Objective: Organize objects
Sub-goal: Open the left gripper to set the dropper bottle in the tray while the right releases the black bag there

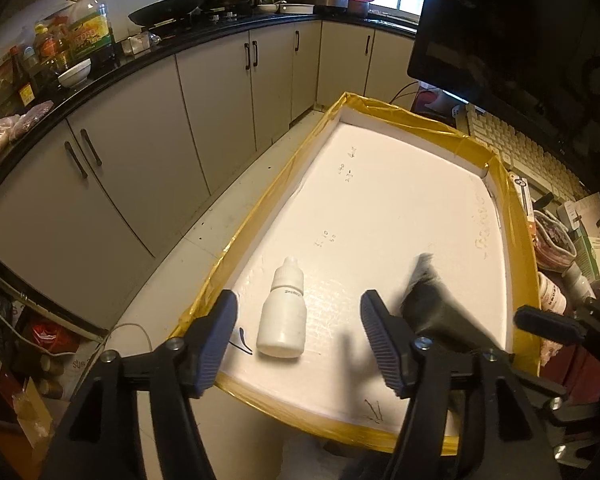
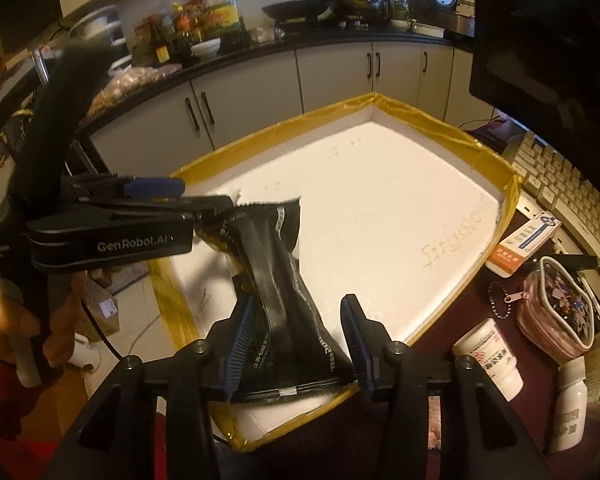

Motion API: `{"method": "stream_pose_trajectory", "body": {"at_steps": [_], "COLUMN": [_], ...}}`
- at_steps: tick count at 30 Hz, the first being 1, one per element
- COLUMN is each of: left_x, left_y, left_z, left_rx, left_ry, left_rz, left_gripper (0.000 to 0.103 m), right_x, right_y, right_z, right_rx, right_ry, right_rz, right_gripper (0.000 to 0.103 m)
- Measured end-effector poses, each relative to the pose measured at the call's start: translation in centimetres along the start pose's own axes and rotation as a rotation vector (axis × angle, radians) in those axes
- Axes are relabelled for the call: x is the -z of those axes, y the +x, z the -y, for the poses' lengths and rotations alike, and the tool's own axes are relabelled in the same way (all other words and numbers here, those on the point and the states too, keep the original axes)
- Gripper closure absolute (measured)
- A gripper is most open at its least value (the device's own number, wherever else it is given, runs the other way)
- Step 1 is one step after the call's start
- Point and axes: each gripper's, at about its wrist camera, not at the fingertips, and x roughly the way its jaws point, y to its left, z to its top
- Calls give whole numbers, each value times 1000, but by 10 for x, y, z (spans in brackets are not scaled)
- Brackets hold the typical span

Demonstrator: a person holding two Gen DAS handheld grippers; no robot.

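Observation:
A white dropper bottle (image 1: pixel 283 312) lies on its side on the white foam tray (image 1: pixel 380 200), near the tray's front left corner. My left gripper (image 1: pixel 298 344) is open around the bottle, with both pads clear of it. A black snack packet (image 2: pixel 284 292) lies twisted over the tray's near edge (image 2: pixel 496 168), between the fingers of my right gripper (image 2: pixel 300 344). That gripper is open and the packet's narrow waist sits loose in the gap. In the left wrist view the packet (image 1: pixel 428 300) is blurred. My left gripper (image 2: pixel 208 196) shows from the side, and the bottle is hidden there.
Yellow tape edges the tray rim (image 1: pixel 284 184). On the dark red tabletop to its right stand two white pill bottles (image 2: pixel 488 356), a medicine box (image 2: pixel 524 244), a pink pouch (image 2: pixel 556 308) and a keyboard (image 2: pixel 560 176). Kitchen cabinets (image 1: pixel 140 168) lie behind. A hand (image 2: pixel 4 320) grips the left handle.

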Motion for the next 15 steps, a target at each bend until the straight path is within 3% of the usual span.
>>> {"method": "stream_pose_trajectory", "body": {"at_steps": [6,11,15], "left_x": [-3,-8,-14], "left_y": [-14,-25,-29], "left_z": [6,12,8], "left_rx": [-8,-27,-40], "left_ry": [6,18,-12], "left_rz": [34,69,84], "left_gripper": [32,22,20], "right_x": [4,19,35], "right_y": [-31,-59,-77], "right_z": [21,54,80], "right_rx": [32,93,121], "right_ry": [58,147,240], "right_rz": [71,124,152], "right_gripper": [48,31,29]}}
